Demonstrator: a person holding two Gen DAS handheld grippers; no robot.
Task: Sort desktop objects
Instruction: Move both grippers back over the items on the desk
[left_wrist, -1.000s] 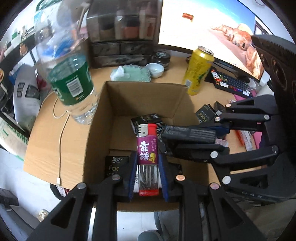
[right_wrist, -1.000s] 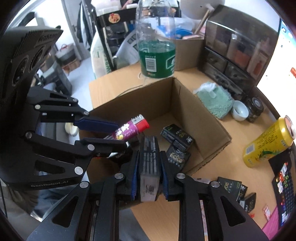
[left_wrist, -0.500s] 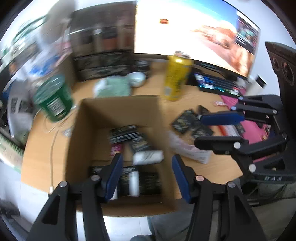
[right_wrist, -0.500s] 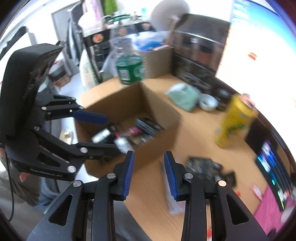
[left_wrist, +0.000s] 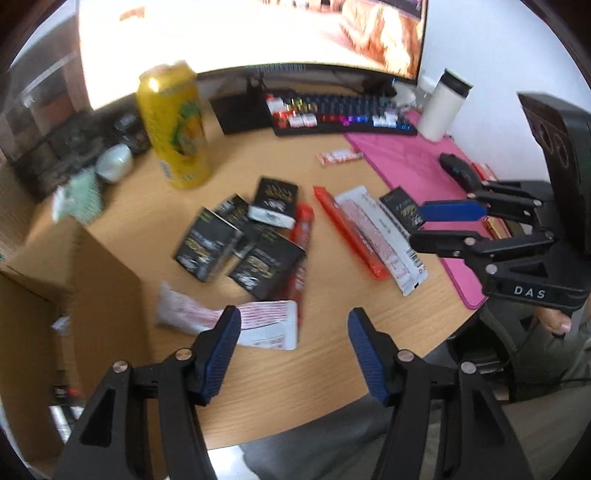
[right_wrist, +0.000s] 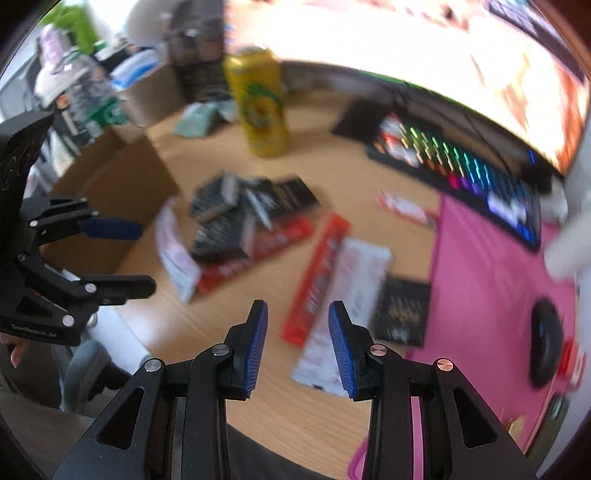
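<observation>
My left gripper (left_wrist: 293, 317) hangs over the desk's front edge, its jaws opening with nothing between them; a white-and-red packet (left_wrist: 258, 325) lies just beyond its left finger. A heap of small black boxes (left_wrist: 236, 240) sits ahead of it, with a red sachet strip (left_wrist: 347, 229) and a white sachet (left_wrist: 380, 240) to the right. My right gripper (right_wrist: 298, 308) is open and empty above the near ends of that red strip (right_wrist: 317, 280) and white sachet (right_wrist: 343, 295). A single black box (right_wrist: 402, 310) lies beside the pink mat. The cardboard box (left_wrist: 107, 295) stands at the left.
A yellow can (left_wrist: 173, 125) stands behind the heap. A keyboard (left_wrist: 343, 110), a white tumbler (left_wrist: 443, 103) and a monitor line the back. A pink mat (left_wrist: 413, 162) with a black mouse (left_wrist: 458, 170) lies at the right. A person's legs show below the desk edge.
Both grippers let go of the lighter and the black box over the cardboard box, opened, and swung right to the heap on the desk.
</observation>
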